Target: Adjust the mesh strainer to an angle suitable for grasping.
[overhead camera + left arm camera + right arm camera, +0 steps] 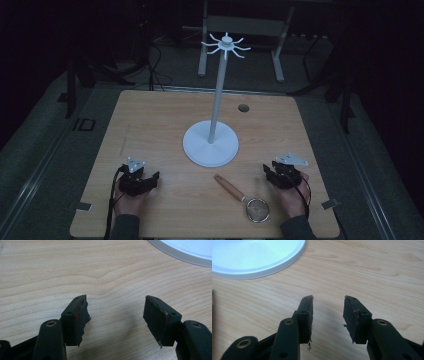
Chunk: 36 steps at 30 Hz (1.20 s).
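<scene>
You are working at a pale wooden table (150,130) with visible grain and a small dark round hole (243,108) near its far edge, set in a dim room with grey floor and a metal frame (242,30) beyond the table. At mid-table stands a white stand (216,100): a smooth, flat round base, a slim upright pole, and a crown of short curved hooks at the top. Near the edge on the right half lies a small strainer (245,197), with a tapered wooden handle pointing far-left and a round metal mesh bowl at its near-right end; it lies flat, just left of your right gripper (274,175) and apart from it. Your left gripper (150,181) rests at the near left, well apart from the strainer. Both pairs of black, worn-edged jaws stand spread over bare wood, holding nothing.
</scene>
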Motion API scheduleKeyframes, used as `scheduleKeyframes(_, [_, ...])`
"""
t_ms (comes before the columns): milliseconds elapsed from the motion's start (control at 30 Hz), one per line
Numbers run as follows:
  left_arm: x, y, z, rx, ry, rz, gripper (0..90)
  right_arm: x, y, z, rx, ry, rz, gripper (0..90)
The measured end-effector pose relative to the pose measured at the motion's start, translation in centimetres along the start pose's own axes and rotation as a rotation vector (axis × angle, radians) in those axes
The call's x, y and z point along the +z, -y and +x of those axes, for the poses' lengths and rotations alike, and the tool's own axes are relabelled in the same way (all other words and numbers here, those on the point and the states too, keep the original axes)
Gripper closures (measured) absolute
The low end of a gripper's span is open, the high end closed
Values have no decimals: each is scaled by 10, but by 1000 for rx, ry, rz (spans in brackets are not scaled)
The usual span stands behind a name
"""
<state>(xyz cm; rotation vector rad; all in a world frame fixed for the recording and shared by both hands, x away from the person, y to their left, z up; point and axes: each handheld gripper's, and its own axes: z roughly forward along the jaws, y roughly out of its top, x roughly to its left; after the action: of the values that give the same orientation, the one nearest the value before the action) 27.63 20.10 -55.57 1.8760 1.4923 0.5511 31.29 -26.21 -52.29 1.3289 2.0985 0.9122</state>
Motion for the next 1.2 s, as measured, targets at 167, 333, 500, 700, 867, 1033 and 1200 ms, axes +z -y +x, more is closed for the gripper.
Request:
scheduleKeyframes(167, [0,0,0,4,-2,0,363,-6,-6,9,-33,-43,12,662])
scheduleKeyframes(333, [0,0,-1,4,-2,0,363,-13,-14,16,-56,-109,20,695])
scheduleKeyframes(500, [-1,0,0,2,-4,-1,363,-14,-18,24,-116,-132,33,748])
scheduleKeyframes(700, [-1,0,0,2,-4,-1,363,-16,-23,32,-183,-134,87,774])
scheduleKeyframes(867, [-1,0,0,2,-3,0,363,-19,-28,39,-220,-136,122,747])
scheduleKeyframes(1033, [0,1,0,2,-4,1,363,-18,-33,46,-248,-152,151,719])
scheduleKeyframes(1200, [0,1,0,2,-3,1,363,-15,-36,53,-273,-179,173,709])
